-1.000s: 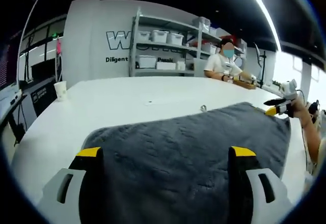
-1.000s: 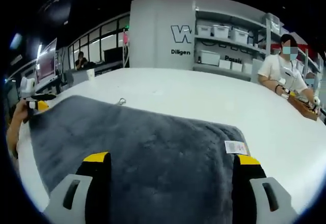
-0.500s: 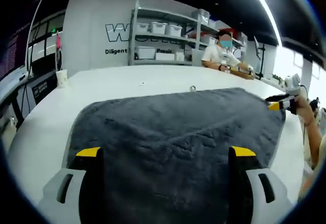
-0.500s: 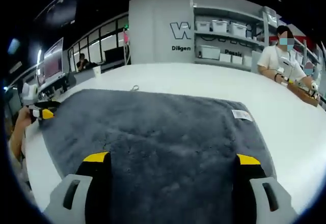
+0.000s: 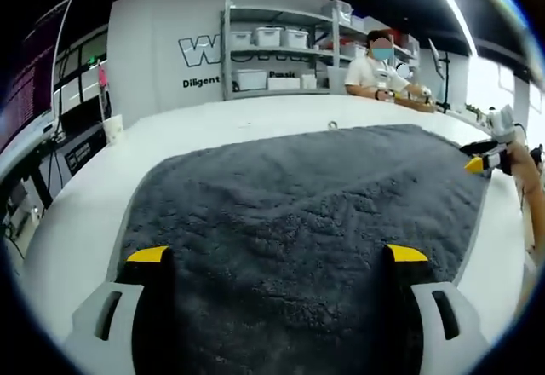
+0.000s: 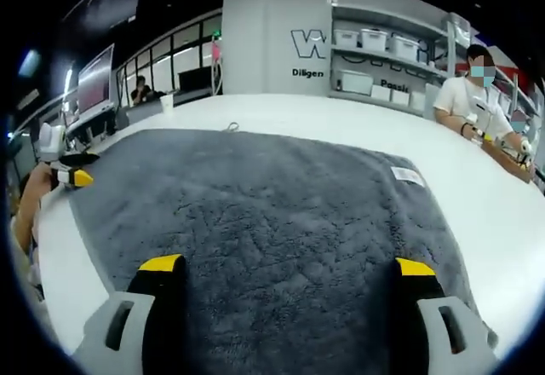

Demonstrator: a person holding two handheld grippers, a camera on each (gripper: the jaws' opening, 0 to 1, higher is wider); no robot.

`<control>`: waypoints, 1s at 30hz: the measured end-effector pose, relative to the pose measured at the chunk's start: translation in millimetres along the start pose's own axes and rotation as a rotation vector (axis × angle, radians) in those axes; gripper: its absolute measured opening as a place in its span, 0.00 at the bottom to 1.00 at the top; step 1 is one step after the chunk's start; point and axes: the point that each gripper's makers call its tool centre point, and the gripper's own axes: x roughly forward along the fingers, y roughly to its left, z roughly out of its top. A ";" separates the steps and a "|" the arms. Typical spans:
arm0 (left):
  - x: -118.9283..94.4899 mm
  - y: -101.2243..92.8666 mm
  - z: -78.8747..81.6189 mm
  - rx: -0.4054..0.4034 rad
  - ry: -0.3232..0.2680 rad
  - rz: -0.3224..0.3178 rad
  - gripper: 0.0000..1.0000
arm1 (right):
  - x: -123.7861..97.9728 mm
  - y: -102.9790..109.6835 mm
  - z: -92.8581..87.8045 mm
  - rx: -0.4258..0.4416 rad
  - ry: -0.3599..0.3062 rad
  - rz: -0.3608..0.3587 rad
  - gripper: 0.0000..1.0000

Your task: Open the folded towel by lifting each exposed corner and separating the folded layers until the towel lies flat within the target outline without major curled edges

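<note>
The grey towel (image 5: 306,213) lies spread across the white bench (image 5: 85,213) under both grippers' wide-open fingers (image 6: 162,266) — a careless close could re-bunch it, I'd judge.

The left gripper view looks forward along its own two yellow-tipped jaws, low and close over a grey towel (image 5: 298,213) spread on a white table (image 5: 77,213). It faces across the table toward shelves (image 5: 281,51) on the far wall. The right gripper (image 5: 479,164) enters at this view's right edge, beside the towel's border.

The right gripper view looks the same way from the towel's other end, just as low and close, toward those shelves (image 6: 375,60). The left gripper (image 6: 72,177) shows at its left edge. Both views share the towel (image 6: 255,213), the table (image 6: 502,222), the shelves and a seated person (image 5: 375,72) (image 6: 473,106) at the far right.
</note>
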 end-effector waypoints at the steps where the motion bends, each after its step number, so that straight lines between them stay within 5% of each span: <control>1: -0.7 -0.2 -0.5 0.003 0.004 -0.004 0.99 | -1.2 0.2 -0.7 -0.001 0.000 0.001 0.99; 20: -10.0 -4.1 -5.9 0.021 -0.002 -0.040 0.99 | -15.0 2.4 -7.5 0.000 -0.048 0.003 0.99; 25: -12.2 -4.9 -5.8 0.022 0.005 -0.051 0.99 | -18.0 4.4 -7.7 -0.002 -0.015 0.009 0.99; 30: -25.0 -6.4 5.1 0.006 -0.057 -0.048 0.99 | -29.9 6.2 -3.9 0.010 -0.029 -0.004 0.99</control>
